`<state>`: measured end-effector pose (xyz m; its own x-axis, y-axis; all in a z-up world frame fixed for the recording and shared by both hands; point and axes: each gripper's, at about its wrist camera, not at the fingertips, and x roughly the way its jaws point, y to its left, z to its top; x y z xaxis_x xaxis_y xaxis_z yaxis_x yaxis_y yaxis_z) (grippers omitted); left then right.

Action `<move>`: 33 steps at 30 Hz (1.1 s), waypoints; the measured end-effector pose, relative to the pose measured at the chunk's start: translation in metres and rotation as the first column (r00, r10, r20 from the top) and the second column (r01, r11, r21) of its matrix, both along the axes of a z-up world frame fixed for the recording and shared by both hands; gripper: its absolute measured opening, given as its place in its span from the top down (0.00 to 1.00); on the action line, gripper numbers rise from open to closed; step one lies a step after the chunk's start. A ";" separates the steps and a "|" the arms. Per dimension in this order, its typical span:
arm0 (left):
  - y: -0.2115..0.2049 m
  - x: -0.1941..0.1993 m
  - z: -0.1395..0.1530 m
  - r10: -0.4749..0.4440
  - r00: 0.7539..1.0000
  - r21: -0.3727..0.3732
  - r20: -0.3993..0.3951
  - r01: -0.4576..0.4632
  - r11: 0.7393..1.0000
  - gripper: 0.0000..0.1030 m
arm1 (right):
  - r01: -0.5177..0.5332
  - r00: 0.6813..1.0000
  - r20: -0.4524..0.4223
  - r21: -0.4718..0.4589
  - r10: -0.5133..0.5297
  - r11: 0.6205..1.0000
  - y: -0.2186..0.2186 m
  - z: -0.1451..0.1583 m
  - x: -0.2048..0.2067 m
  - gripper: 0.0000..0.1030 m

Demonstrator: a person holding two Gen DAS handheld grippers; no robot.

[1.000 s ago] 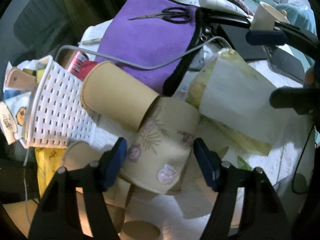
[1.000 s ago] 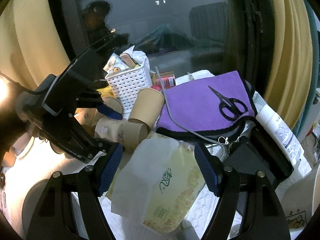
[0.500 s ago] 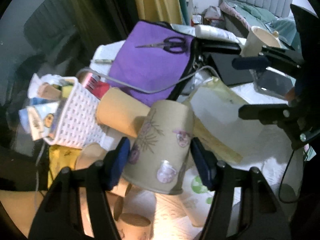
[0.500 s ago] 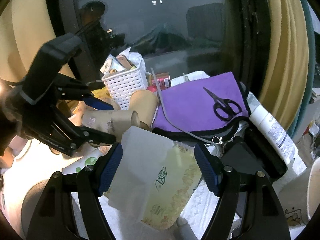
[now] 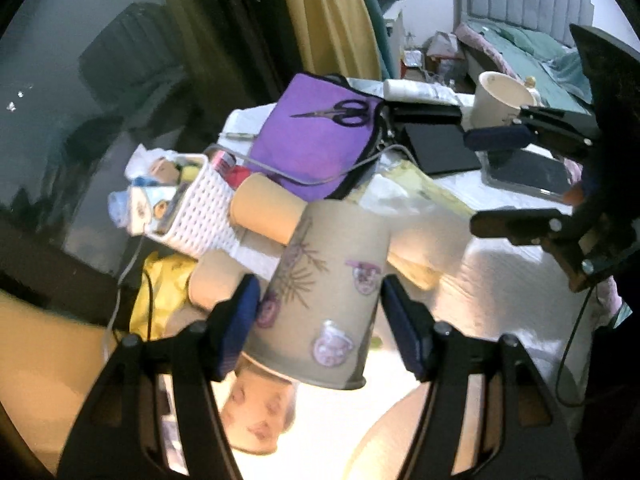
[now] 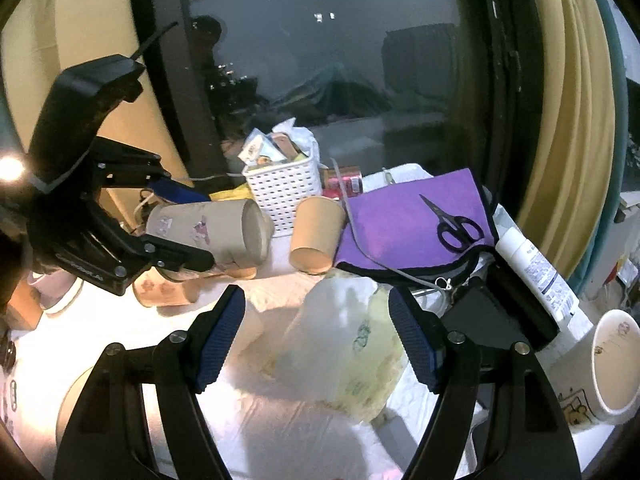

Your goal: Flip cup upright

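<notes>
My left gripper (image 5: 320,320) is shut on a beige paper cup with pink sticker prints (image 5: 320,292); it holds the cup off the table, base away from the camera, rim towards it. In the right wrist view the cup (image 6: 208,228) lies sideways in the air in the left gripper (image 6: 176,228), base towards the right. A plain tan cup (image 6: 314,232) lies on its side on the table. My right gripper (image 6: 316,340) is open and empty above a tissue pack (image 6: 344,344).
A white basket (image 6: 284,192) of packets, a purple cloth (image 6: 412,216) with scissors (image 6: 452,228), a tube (image 6: 536,272), a black box (image 6: 496,316) and an upright white cup (image 6: 612,364) crowd the table. More printed cups (image 5: 256,412) lie below the held one.
My left gripper has lifted the printed cup up off the pile and tilted it. The right gripper has stayed open and shifted slightly over the tissue pack.
</notes>
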<state>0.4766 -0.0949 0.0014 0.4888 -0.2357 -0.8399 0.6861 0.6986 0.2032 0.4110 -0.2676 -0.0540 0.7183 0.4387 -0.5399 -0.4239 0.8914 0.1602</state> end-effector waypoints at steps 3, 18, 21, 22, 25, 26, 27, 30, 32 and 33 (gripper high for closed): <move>0.005 -0.025 0.000 0.012 1.000 -0.011 0.010 -0.012 1.000 0.38 | -0.011 1.000 0.004 0.001 0.011 1.000 0.004 0.003 -0.014 0.25; 0.028 -0.168 -0.028 0.075 0.997 -0.093 -0.002 -0.075 0.993 0.38 | -0.087 0.996 -0.025 -0.031 0.087 0.996 0.030 -0.008 -0.103 0.25; 0.026 -0.190 -0.040 0.069 0.998 -0.080 -0.010 -0.069 0.994 0.38 | -0.102 0.994 -0.042 -0.040 0.100 0.994 0.033 -0.016 -0.120 0.25; 0.026 -0.198 -0.045 0.067 0.998 -0.081 -0.021 -0.068 0.994 0.38 | -0.110 0.993 -0.053 -0.042 0.108 0.993 0.035 -0.020 -0.126 0.25; 0.025 -0.218 -0.060 0.061 0.997 -0.084 -0.050 -0.065 0.994 0.38 | -0.145 0.987 -0.081 -0.043 0.141 0.988 0.037 -0.030 -0.142 0.25; 0.026 -0.224 -0.065 0.059 0.997 -0.085 -0.058 -0.063 0.994 0.38 | -0.160 0.984 -0.088 -0.054 0.155 0.986 0.037 -0.034 -0.150 0.25; 0.026 -0.230 -0.068 0.056 0.996 -0.089 -0.066 -0.062 0.994 0.38 | -0.171 0.982 -0.093 -0.062 0.165 0.983 0.038 -0.037 -0.156 0.25; 0.024 -0.243 -0.078 0.043 0.995 -0.094 -0.086 -0.051 0.994 0.38 | -0.192 0.976 -0.118 -0.070 0.183 0.979 0.036 -0.049 -0.173 0.25; 0.021 -0.250 -0.086 0.028 0.995 -0.089 -0.096 -0.037 0.995 0.38 | -0.196 0.974 -0.132 -0.069 0.186 0.978 0.034 -0.056 -0.182 0.25; 0.018 -0.252 -0.090 0.019 0.995 -0.084 -0.101 -0.028 0.996 0.38 | -0.198 0.973 -0.137 -0.067 0.187 0.978 0.032 -0.059 -0.186 0.25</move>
<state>0.2245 -0.0765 -0.0885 0.4093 -0.2978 -0.8624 0.6832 0.7266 0.0733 0.2251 -0.2356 -0.1133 0.5466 0.5139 -0.6611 -0.5693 0.8070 0.1567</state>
